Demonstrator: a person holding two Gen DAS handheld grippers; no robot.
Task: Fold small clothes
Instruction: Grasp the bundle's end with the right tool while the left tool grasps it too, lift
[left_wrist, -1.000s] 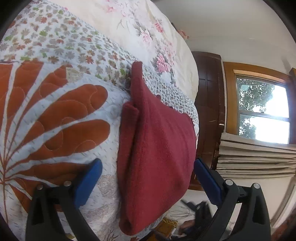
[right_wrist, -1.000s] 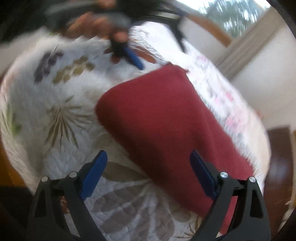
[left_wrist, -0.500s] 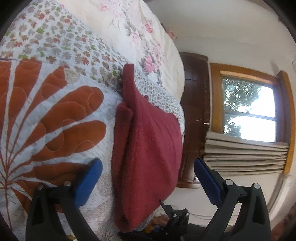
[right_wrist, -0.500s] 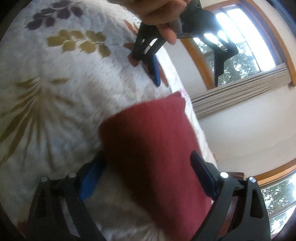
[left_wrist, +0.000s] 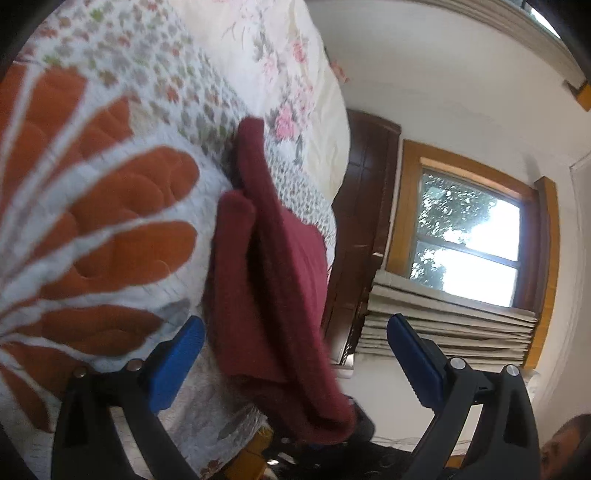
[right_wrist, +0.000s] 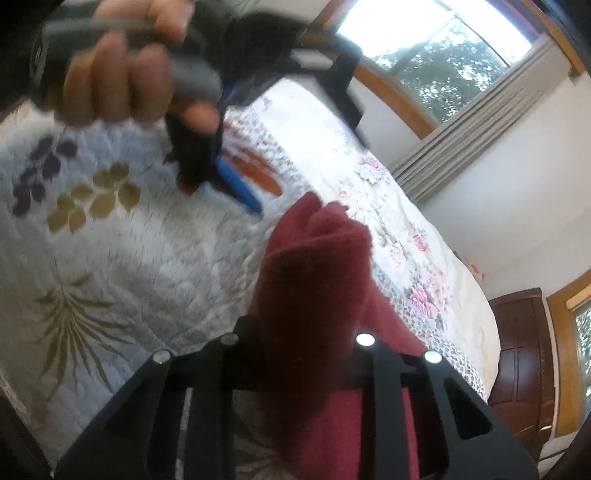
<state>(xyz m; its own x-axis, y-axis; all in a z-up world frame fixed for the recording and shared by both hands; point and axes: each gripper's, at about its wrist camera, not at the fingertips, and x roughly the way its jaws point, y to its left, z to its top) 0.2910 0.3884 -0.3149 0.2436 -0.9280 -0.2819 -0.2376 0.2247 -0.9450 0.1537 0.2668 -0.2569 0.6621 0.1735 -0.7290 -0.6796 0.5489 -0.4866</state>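
The dark red garment (left_wrist: 273, 288), folded, is laid on the quilted bedspread (left_wrist: 110, 229) near the bed edge. The left gripper (left_wrist: 295, 354) is held with its blue-padded fingers (left_wrist: 177, 362) spread wide, one on either side of the garment's near end, nothing gripped. The right gripper (right_wrist: 299, 354) is clamped on a bunched fold of the garment, which is raised above the bedspread. A hand (right_wrist: 122, 77) is seen holding the left gripper's handle.

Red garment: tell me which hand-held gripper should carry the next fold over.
Right. The right hand-held gripper is shut on the red garment, with its edge bunched between the fingers. The left hand-held gripper is open and grips nothing.
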